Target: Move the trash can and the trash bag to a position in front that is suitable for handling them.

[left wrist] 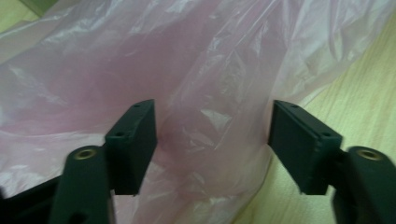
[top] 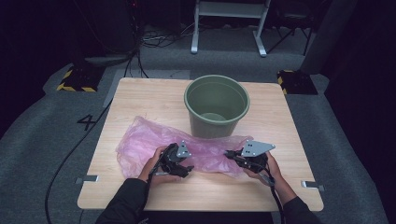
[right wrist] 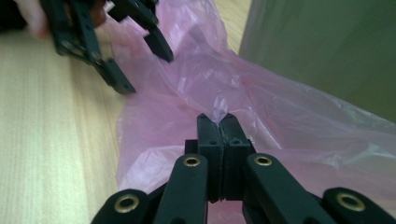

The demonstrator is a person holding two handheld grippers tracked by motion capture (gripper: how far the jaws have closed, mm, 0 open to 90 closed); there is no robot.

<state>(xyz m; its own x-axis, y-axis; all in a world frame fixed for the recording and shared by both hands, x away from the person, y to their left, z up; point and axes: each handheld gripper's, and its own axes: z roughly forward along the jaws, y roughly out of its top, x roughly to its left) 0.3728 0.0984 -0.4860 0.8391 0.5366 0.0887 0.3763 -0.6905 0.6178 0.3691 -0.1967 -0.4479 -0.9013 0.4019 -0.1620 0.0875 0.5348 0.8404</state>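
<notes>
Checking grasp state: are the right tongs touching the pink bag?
Touching. The right gripper view shows the right tongs shut on a fold of the pink bag.

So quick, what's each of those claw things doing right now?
Left gripper: open, jaws spread over the pink plastic bag, not pinching it.
Right gripper: shut on a fold of the bag.

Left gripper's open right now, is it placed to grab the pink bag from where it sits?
Probably yes. The left gripper has its jaws wide apart with the pink bag directly between and beyond them, nothing blocking. The right gripper already pinches the bag.
</notes>
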